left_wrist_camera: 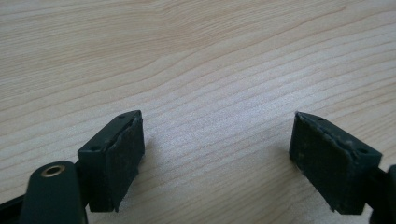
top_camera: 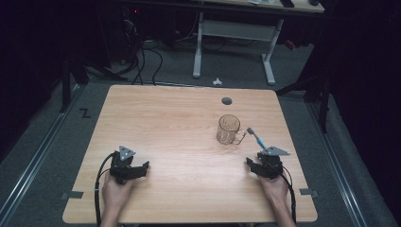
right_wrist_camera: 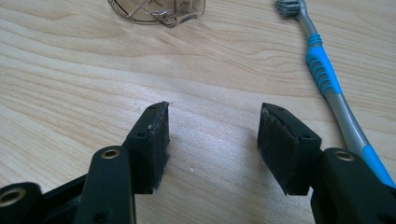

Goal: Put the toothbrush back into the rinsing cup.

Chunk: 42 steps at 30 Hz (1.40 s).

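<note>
A person sits at a wooden table (top_camera: 179, 123), a two-jaw gripper in each hand. The right gripper (right_wrist_camera: 212, 140) rests near the table's right edge, at about four o'clock from the table's centre, jaws held apart with nothing between them. A blue and grey toothbrush (right_wrist_camera: 329, 88) lies flat just beside it, at one o'clock from the jaws, bristles pointing away from the person. A clear glass mug (top_camera: 229, 129) stands upright at eleven o'clock from that gripper, near the brush head, its handle towards the brush. The left gripper (left_wrist_camera: 217, 154) sits well apart at eight o'clock from the centre, jaws wide apart and holding nothing, over bare wood. To pick up the brush cleanly, the right gripper should probably swing rightwards, straddle the handle's ribbed blue grip crosswise, and close low against the table.
</note>
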Each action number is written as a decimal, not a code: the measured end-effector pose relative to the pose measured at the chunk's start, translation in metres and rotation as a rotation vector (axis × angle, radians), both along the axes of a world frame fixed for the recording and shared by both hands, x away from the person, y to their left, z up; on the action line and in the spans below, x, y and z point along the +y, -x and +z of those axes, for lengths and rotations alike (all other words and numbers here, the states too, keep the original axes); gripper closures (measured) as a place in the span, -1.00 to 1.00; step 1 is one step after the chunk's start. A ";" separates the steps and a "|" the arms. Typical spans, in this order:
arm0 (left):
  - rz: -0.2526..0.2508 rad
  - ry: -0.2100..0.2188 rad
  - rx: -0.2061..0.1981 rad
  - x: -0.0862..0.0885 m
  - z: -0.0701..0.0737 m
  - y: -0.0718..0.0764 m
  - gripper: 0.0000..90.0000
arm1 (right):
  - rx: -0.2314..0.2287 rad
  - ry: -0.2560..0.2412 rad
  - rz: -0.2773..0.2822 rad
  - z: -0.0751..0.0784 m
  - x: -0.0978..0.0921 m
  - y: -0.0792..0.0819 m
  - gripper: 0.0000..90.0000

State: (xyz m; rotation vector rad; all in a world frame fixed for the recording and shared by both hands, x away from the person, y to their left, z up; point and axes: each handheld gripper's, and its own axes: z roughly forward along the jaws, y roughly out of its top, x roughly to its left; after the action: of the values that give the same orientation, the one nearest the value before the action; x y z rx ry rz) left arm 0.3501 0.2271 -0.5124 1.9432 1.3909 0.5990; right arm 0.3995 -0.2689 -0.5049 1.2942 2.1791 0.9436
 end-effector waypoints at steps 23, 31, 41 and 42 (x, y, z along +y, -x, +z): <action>0.000 0.000 0.000 0.000 0.000 0.000 -0.59 | -0.019 0.004 0.005 0.008 -0.003 0.013 0.20; 0.000 0.000 0.000 0.000 0.000 0.000 -0.59 | -0.012 -0.031 0.006 0.014 -0.009 0.019 0.23; 0.000 0.000 0.000 0.000 0.000 0.000 -0.59 | 0.002 -0.028 -0.003 0.015 -0.015 0.022 0.26; 0.000 0.000 0.000 0.000 0.000 0.000 -0.59 | 0.005 -0.030 -0.008 0.015 -0.016 0.023 0.27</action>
State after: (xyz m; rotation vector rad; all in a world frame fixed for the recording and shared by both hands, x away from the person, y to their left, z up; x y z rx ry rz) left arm 0.3501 0.2271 -0.5124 1.9428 1.3911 0.5995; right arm 0.3765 -0.2849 -0.4900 1.3195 2.1700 0.9744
